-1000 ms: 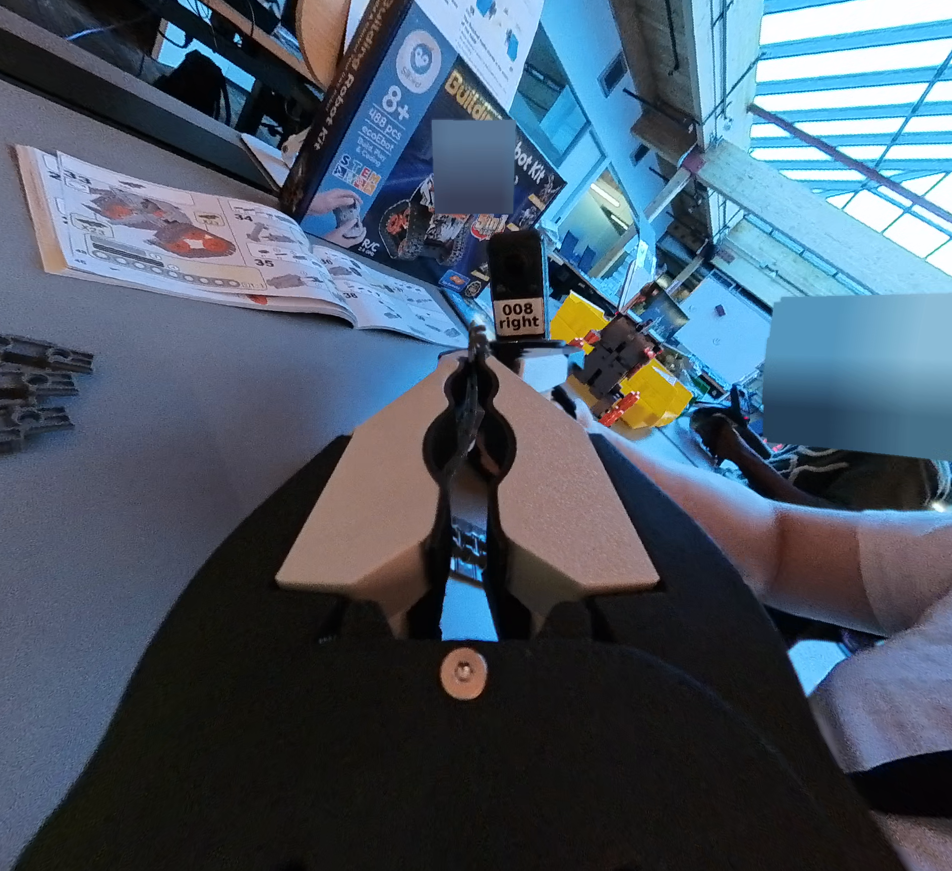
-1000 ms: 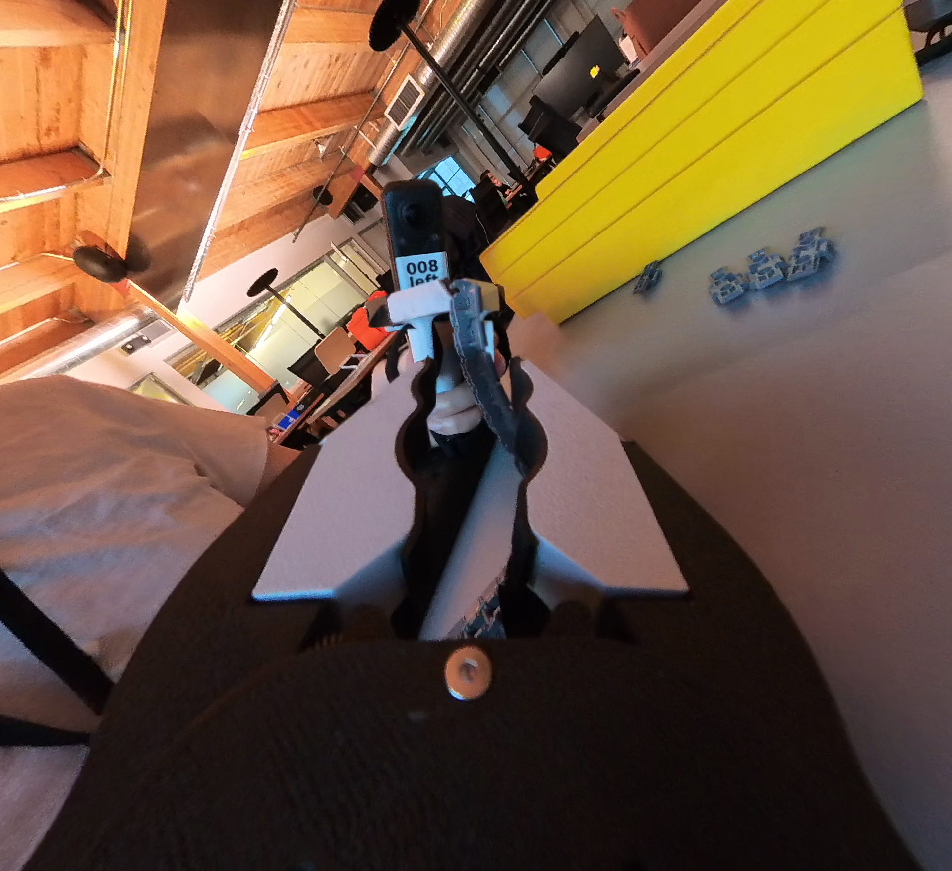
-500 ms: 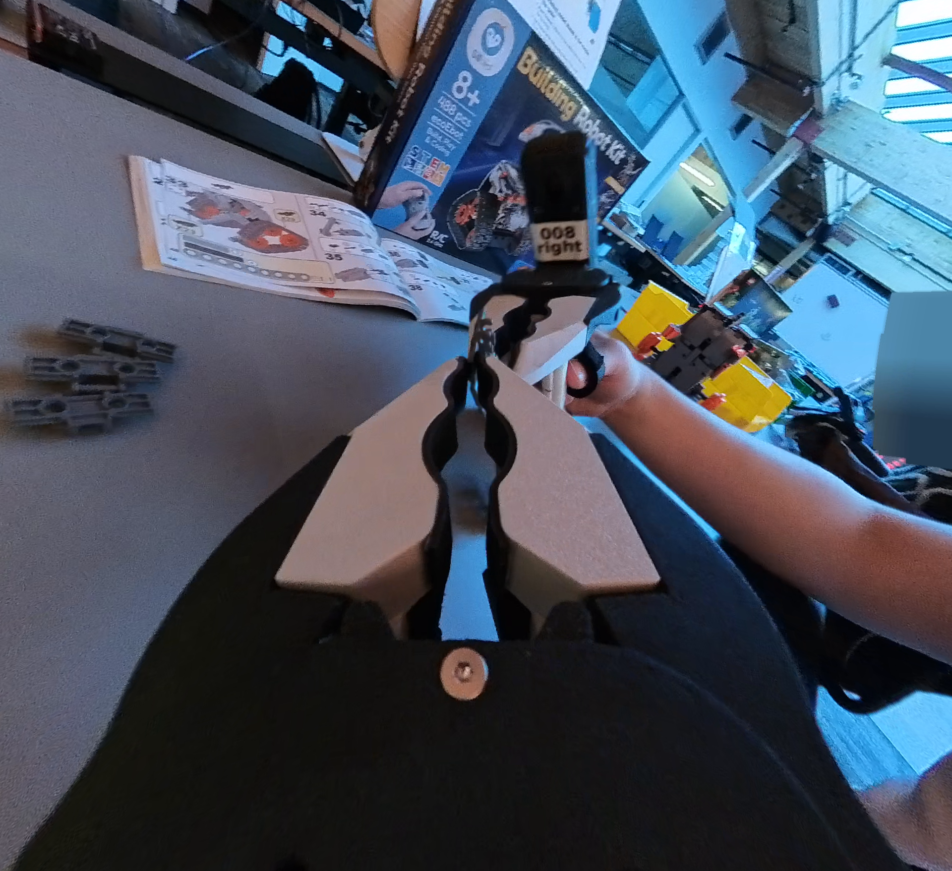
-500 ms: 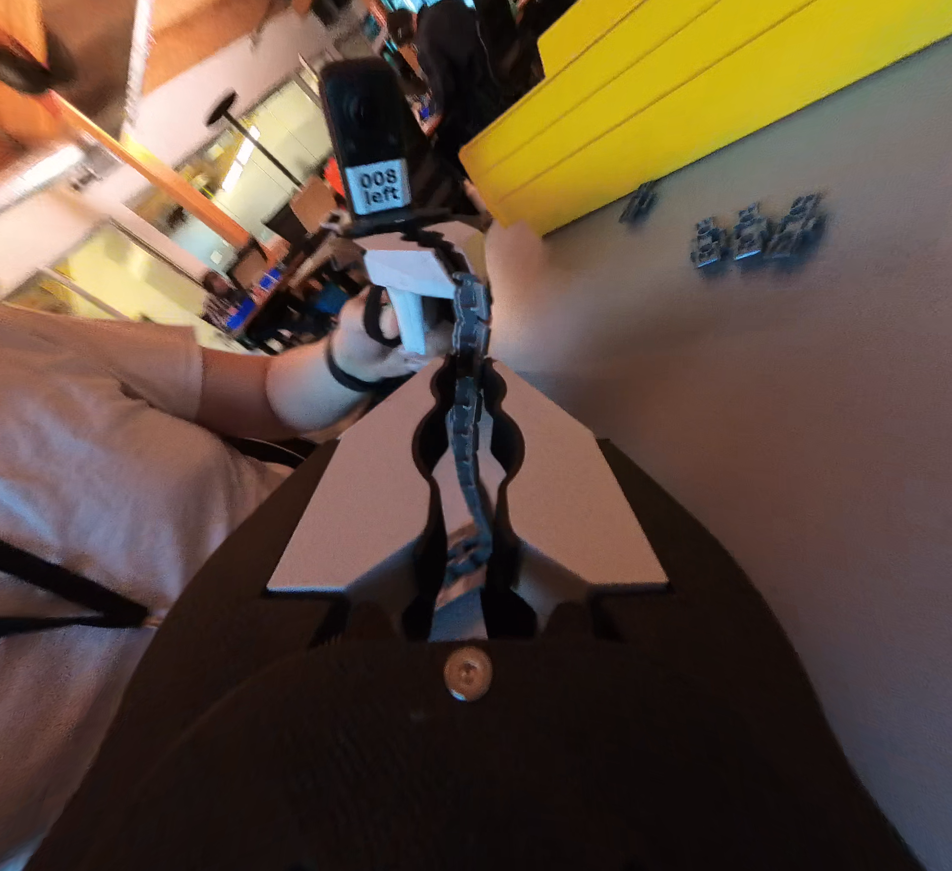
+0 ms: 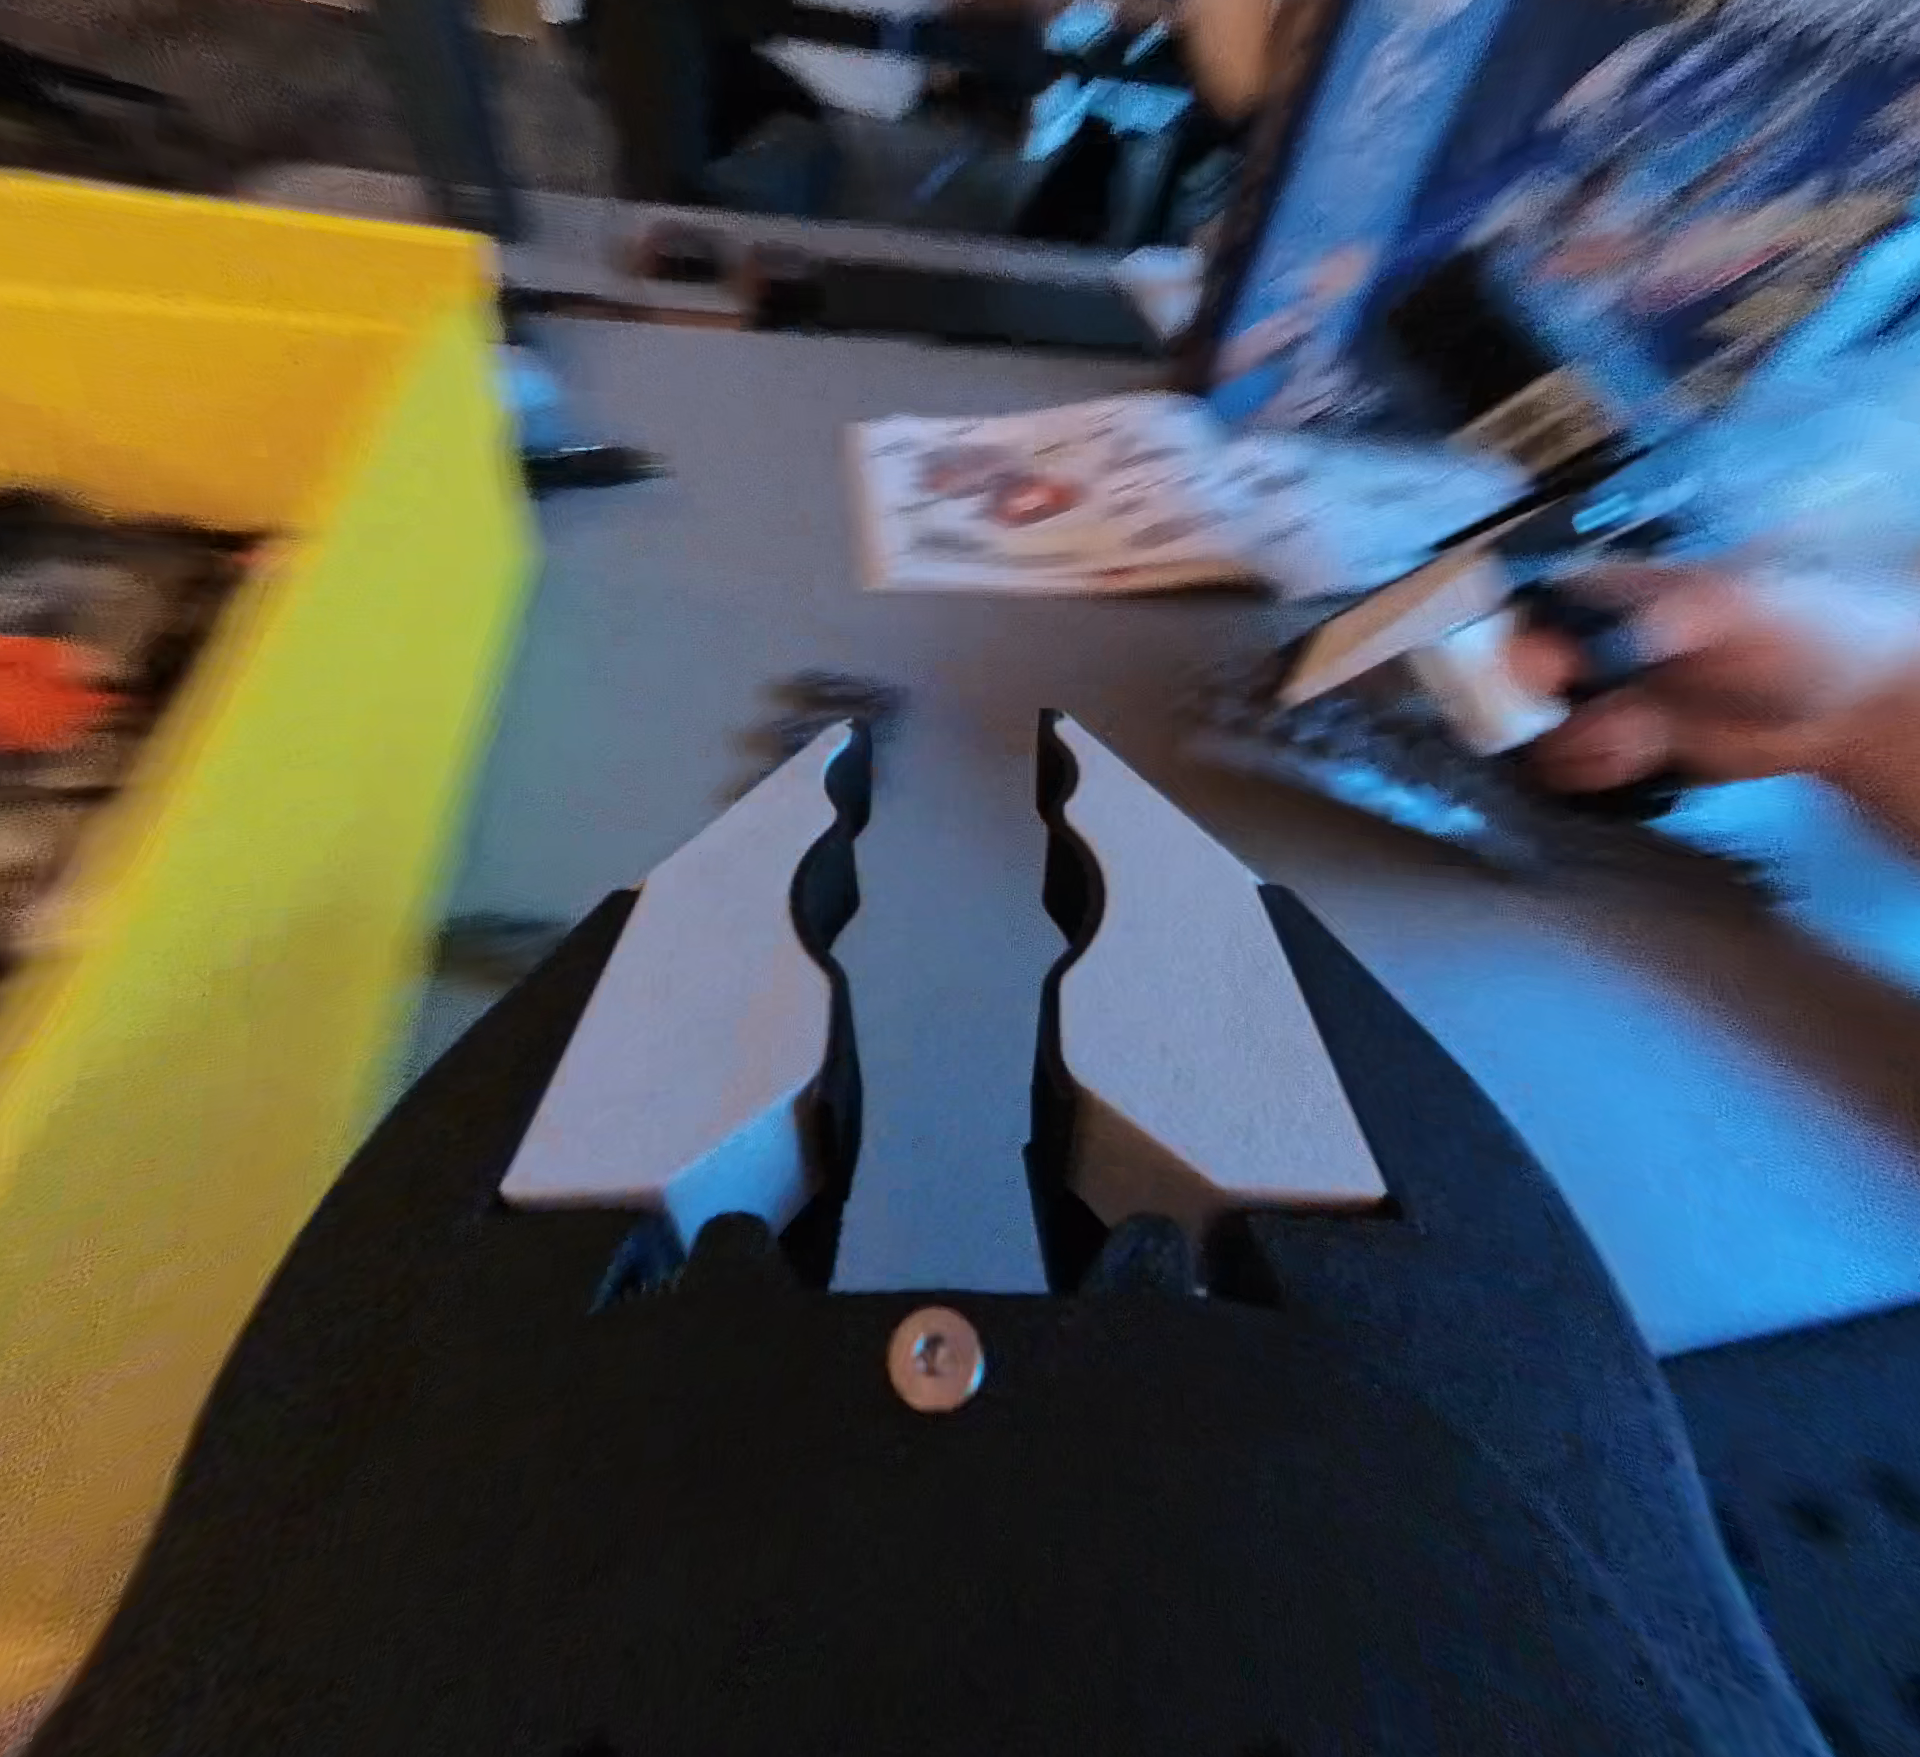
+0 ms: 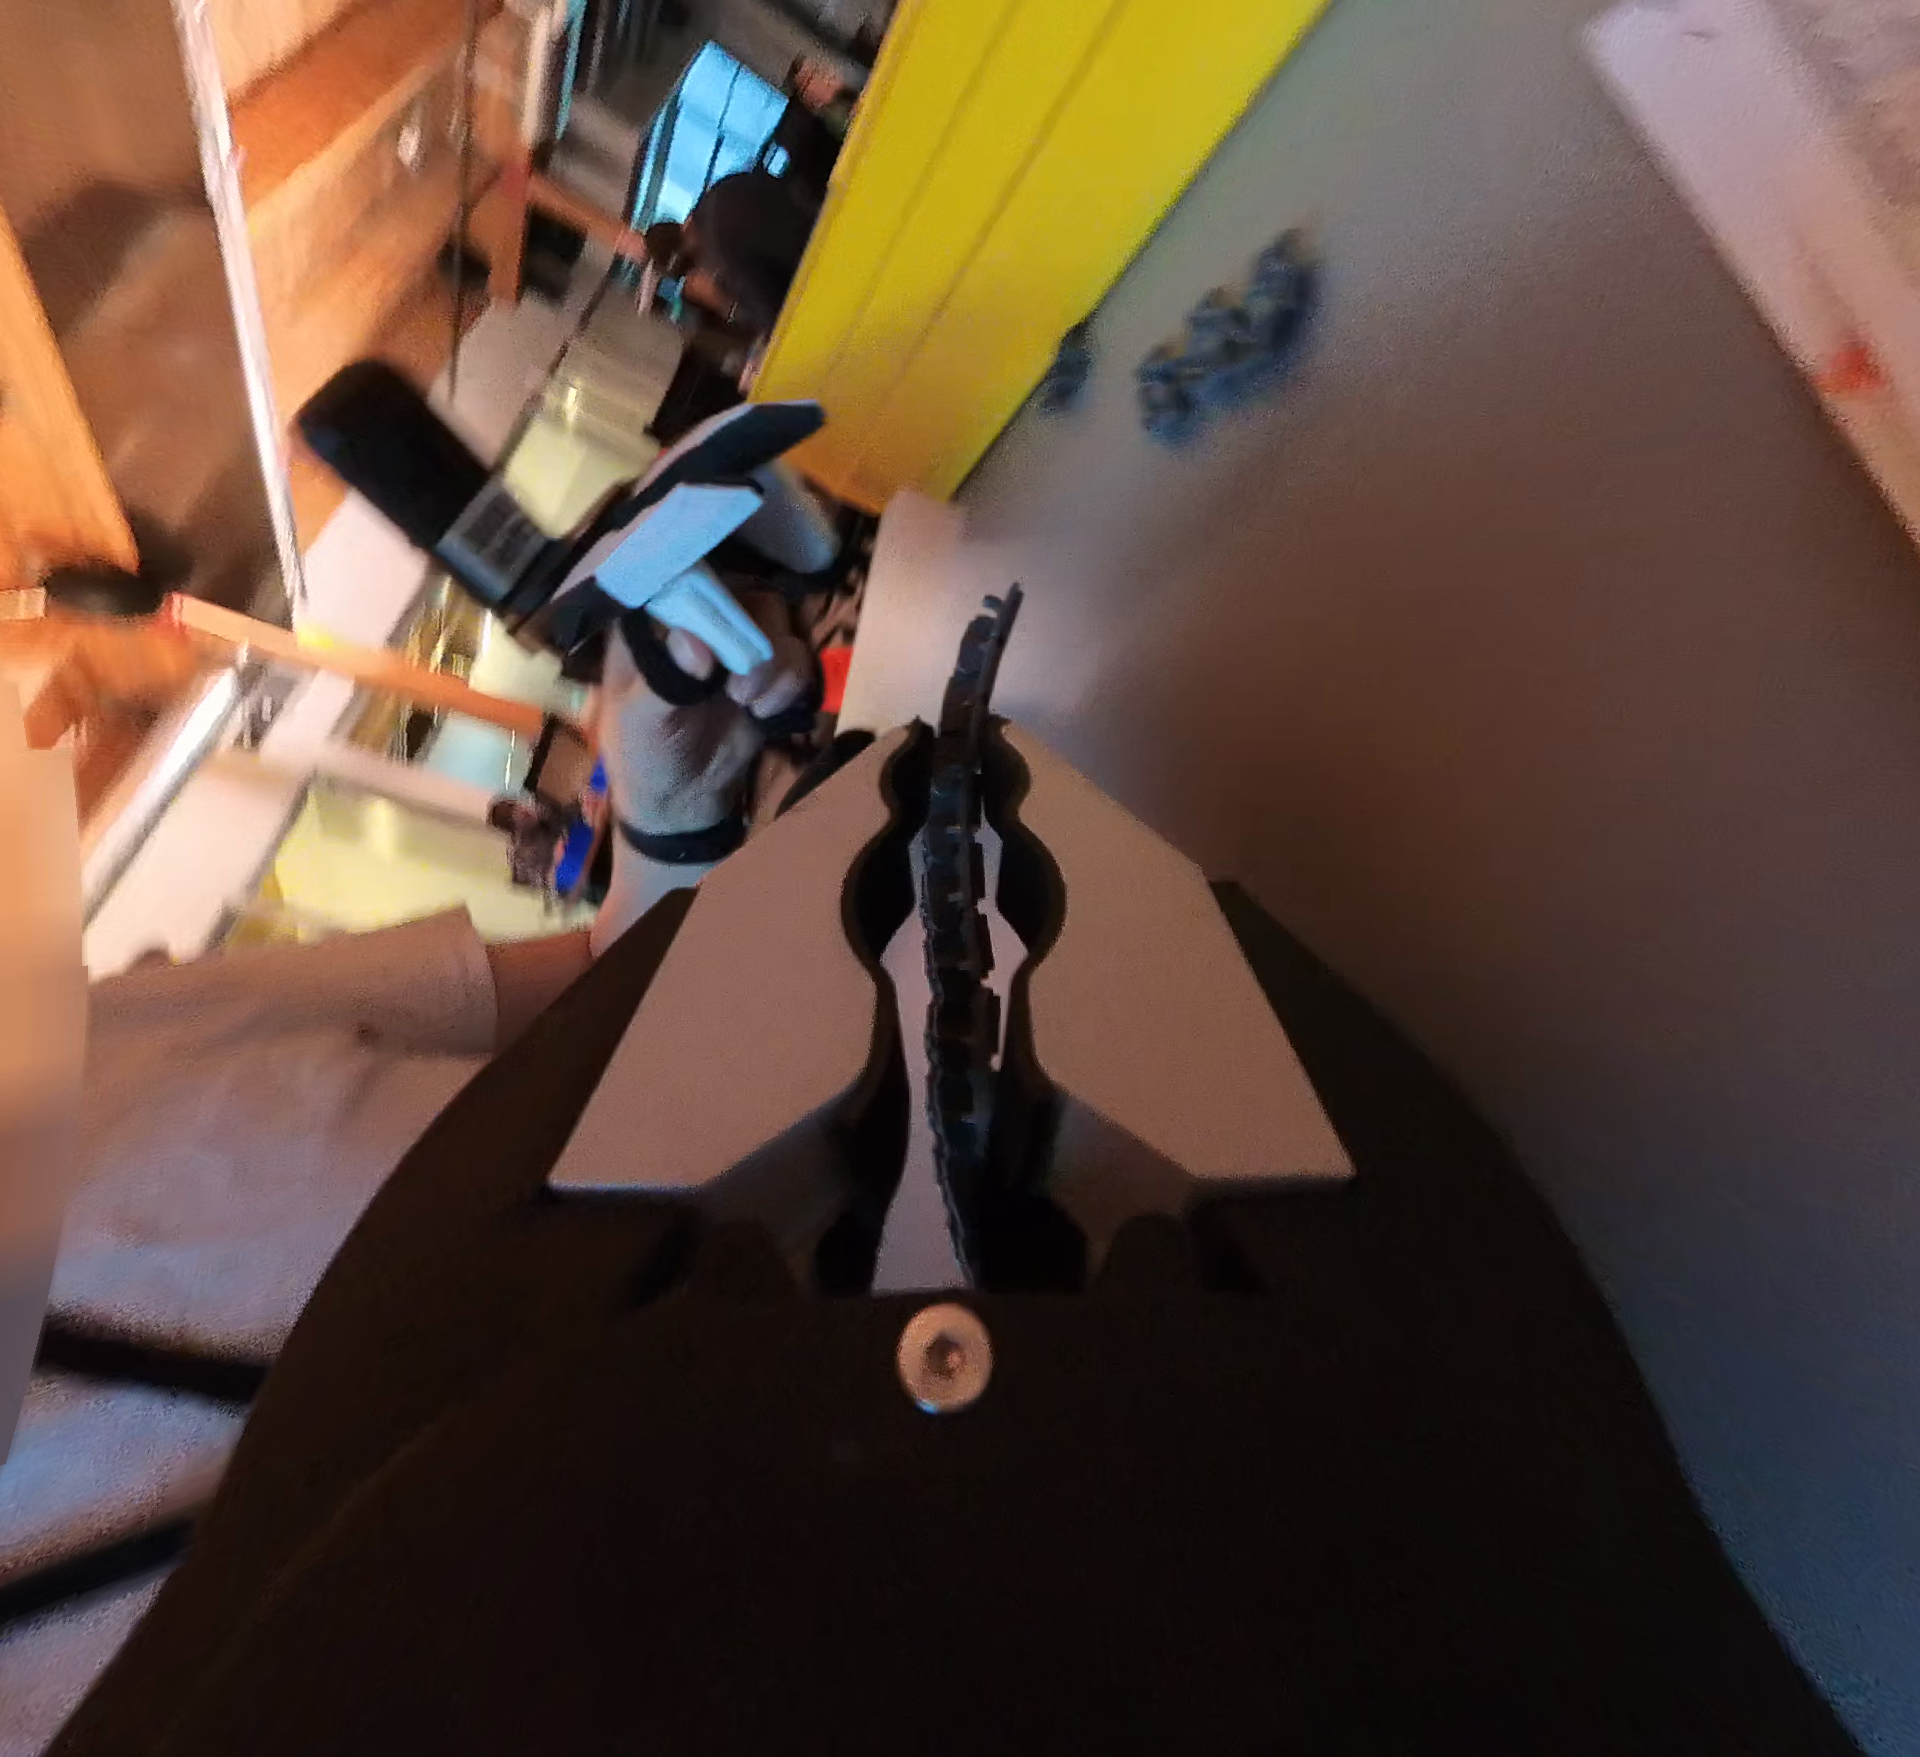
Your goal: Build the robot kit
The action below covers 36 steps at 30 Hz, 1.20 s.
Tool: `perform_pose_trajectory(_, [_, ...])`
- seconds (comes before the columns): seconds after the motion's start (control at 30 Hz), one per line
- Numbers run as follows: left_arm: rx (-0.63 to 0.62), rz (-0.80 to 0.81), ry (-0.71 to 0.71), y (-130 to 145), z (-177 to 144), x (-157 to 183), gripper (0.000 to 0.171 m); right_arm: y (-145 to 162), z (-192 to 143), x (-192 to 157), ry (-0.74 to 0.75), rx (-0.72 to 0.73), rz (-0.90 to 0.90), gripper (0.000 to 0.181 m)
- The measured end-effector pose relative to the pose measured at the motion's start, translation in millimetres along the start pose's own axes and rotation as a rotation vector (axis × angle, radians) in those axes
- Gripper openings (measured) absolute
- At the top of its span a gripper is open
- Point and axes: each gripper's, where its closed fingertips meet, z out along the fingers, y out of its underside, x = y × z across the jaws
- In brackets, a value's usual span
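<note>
While left tongs (image 5: 945, 731) gape, right tongs (image 6: 961, 736) clamp a track strip (image 6: 961, 928).

Layout on the table (image 5: 935, 1032)
A bin (image 5: 260, 772) was placed at left, a booklet (image 5: 1049, 502) ahead, a box (image 5: 1558, 149) stood behind it, small parts (image 6: 1226, 336) lay beside the bin

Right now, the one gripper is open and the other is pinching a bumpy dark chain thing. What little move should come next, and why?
Probably ease the open left gripper down toward the small dark grey plastic pieces lying on the grey table just past its left fingertip. Its jaws stand apart with nothing between them, while the right gripper is shut on the dark linked plastic track strip. The picture is blurred, so go slowly.
</note>
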Motion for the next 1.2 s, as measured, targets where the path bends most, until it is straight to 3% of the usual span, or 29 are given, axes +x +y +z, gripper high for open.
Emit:
perform_pose_trajectory(0.13, [-0.384, 0.317, -0.216, 31, -22, -46, 0.032, 0, -7, 12, 0.058, 0.097, 0.098, 0.007])
perform_pose_trajectory(0.27, [-0.519, 0.545, -0.256, 53, -10, -59, 0.031, 3, -13, 24, 0.217, 0.165, 0.100, 0.009])
perform_pose_trajectory(0.4, [-0.685, 0.691, -0.297, 76, 1, -84, 0.029, 8, -21, 24, 0.271, 0.314, 0.178, 0.008])
perform_pose_trajectory(0.5, [-0.668, 0.728, -0.283, 74, 12, -85, 0.022, 18, -22, 18, 0.262, 0.338, 0.206, 0.008])
perform_pose_trajectory(0.77, [-0.761, 0.858, -0.300, 78, 14, -93, 0.000, 43, -7, 6, 0.251, 0.099, 0.080, 0.010])
perform_pose_trajectory(1.03, [-0.748, 0.740, -0.315, 64, -4, -95, 0.000, 47, -6, 1, 0.264, 0.033, -0.001, 0.023])
perform_pose_trajectory(1.13, [-0.724, 0.604, -0.286, 59, -1, -87, 0.017, 47, -5, 2, 0.290, 0.012, -0.051, 0.029])
perform_pose_trajectory(1.2, [-0.785, 0.725, -0.232, 59, 2, -84, 0.024, 48, -2, 0, 0.283, -0.005, -0.078, 0.033])
